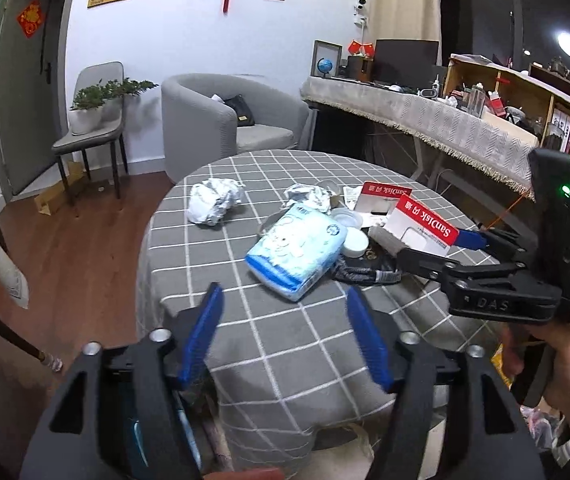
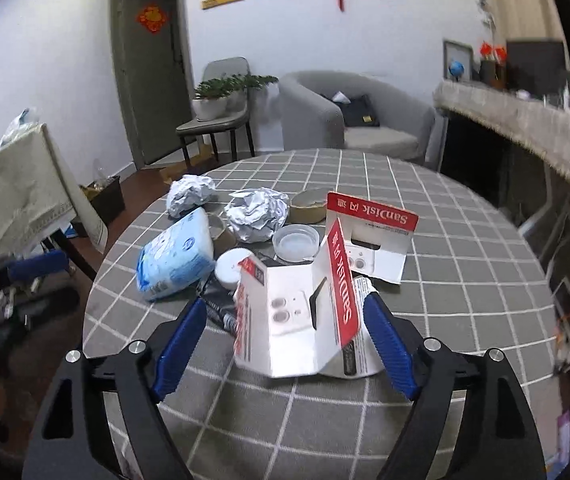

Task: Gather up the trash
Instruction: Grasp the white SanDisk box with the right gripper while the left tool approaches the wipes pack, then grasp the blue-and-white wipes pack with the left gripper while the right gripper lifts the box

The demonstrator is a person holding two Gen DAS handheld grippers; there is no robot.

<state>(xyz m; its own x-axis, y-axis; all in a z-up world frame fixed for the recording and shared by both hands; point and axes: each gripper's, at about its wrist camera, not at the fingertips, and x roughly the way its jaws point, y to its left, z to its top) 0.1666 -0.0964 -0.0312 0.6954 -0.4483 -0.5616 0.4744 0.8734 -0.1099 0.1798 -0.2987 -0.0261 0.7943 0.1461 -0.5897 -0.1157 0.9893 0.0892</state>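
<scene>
A round table with a grey checked cloth (image 1: 269, 352) carries the trash: two crumpled paper balls (image 1: 215, 200) (image 1: 309, 196), a blue tissue pack (image 1: 297, 252), a clear plastic lid (image 2: 297, 242), a white round cap (image 2: 231, 268), a tape roll (image 2: 307, 206) and two red-and-white SanDisk cards. My left gripper (image 1: 285, 296) is open over the near table edge, just short of the tissue pack, with nothing between its fingers. My right gripper (image 2: 285, 302) is open around the nearer, upright SanDisk card (image 2: 297, 320); the left pad (image 2: 181, 344) stands apart from it. The other card (image 2: 373, 232) stands behind.
A black corded pouch (image 1: 365, 272) lies under the pile. Behind the table are a grey armchair (image 1: 213, 128) and a chair with potted plants (image 1: 93, 120). A long covered desk (image 1: 465, 128) runs along the right. A cloth-covered table (image 2: 17, 184) and a bin (image 2: 105, 196) stand left.
</scene>
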